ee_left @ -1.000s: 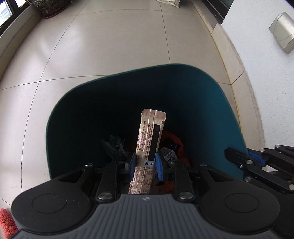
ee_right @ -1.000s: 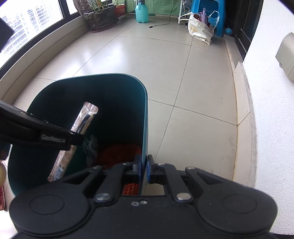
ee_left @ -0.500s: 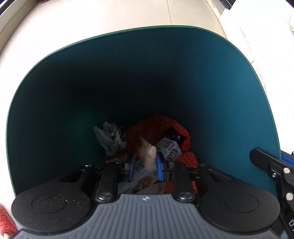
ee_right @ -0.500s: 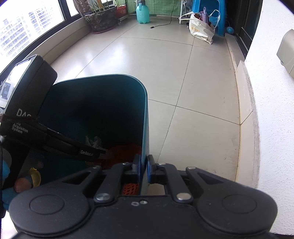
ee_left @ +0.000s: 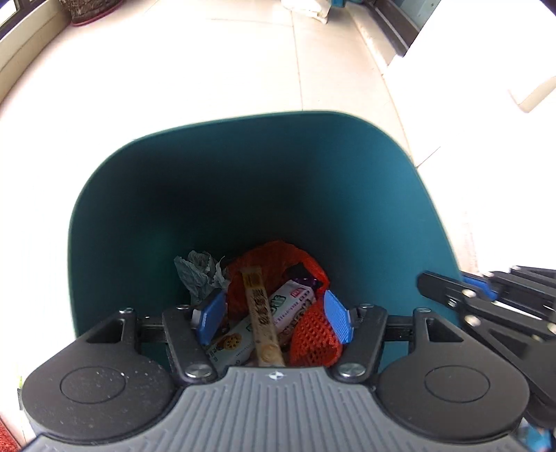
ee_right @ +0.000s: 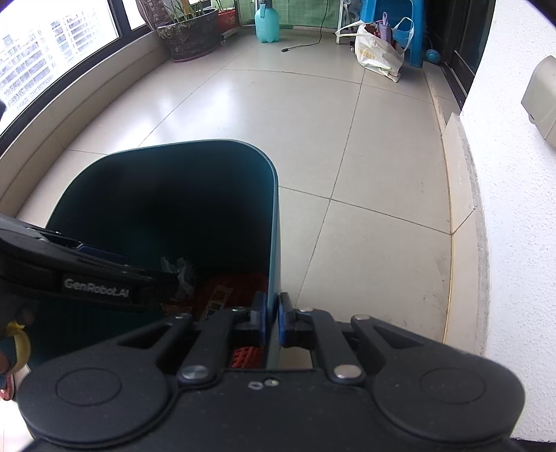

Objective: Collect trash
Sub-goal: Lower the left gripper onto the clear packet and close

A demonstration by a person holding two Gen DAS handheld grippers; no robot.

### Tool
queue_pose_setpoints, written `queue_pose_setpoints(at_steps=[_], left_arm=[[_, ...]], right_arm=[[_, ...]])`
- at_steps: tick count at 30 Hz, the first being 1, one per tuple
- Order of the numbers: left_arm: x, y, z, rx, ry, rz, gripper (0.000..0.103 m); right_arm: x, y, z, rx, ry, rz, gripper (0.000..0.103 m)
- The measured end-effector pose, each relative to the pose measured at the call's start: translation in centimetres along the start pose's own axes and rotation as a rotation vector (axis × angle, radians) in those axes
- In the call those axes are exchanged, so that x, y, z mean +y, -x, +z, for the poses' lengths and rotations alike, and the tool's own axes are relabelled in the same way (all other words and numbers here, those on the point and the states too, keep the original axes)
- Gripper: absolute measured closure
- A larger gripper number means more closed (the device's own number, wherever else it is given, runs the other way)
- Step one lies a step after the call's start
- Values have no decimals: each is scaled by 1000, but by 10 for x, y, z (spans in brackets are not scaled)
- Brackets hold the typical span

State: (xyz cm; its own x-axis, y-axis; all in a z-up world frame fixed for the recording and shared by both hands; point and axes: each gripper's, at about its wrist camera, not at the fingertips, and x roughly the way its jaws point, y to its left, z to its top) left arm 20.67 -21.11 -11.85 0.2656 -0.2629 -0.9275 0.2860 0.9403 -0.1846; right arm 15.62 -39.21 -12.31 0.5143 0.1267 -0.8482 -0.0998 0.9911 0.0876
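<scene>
**Stick wrapper released into the bin; right hand steadies the rim**

Left wrist view: left gripper (ee_left: 274, 318) poised over the open teal bin (ee_left: 146, 215), pointing steeply down into it. Its fingers (ee_left: 336, 317) have just been opening and now stand wide, pressing on nothing. The long tan stick wrapper (ee_left: 260, 318) lies loose between and below them, resting on the pile at the bin's bottom: an orange net bag (ee_left: 312, 337), a white snack packet (ee_left: 290, 306), a crumpled tissue (ee_left: 198, 273). Judgement: the drop step is done for this piece. Next move calls for lifting the open gripper straight out, clear of the bin wall, then looking for further litter; none is visible on the floor from here.

Right wrist view: right gripper (ee_right: 271, 320) pinches the bin's right-hand wall, fingers narrow and clamped on the rim, one inside, one outside. The left gripper's black arm crosses in from the left. That hold should stay until the left is out.

Room: glossy pale floor tiles (ee_right: 312, 104), a curved window sill, a potted plant (ee_right: 189, 36), a turquoise spray bottle (ee_right: 267, 22), a white shopping bag (ee_right: 377, 52) by a blue stool, white rough wall on the right.
</scene>
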Motion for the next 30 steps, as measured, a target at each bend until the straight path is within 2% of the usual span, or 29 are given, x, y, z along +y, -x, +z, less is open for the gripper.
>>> queue_pose_setpoints(at_steps=[9, 15, 20, 21, 30], left_arm=[[12, 64, -22, -94, -46, 17, 41], [47, 105, -43, -145, -22, 49, 35], [91, 113, -61, -145, 45, 98, 32], [100, 112, -65, -143, 64, 110, 29], [190, 90, -96, -100, 244, 184, 29]], right_arm=[[3, -2, 2, 4, -1, -10, 97], [5, -2, 2, 3, -3, -14, 97], [7, -3, 2, 5, -2, -23, 97], [7, -3, 2, 6, -1, -25, 97], [12, -5, 2, 9, 3, -43, 97]])
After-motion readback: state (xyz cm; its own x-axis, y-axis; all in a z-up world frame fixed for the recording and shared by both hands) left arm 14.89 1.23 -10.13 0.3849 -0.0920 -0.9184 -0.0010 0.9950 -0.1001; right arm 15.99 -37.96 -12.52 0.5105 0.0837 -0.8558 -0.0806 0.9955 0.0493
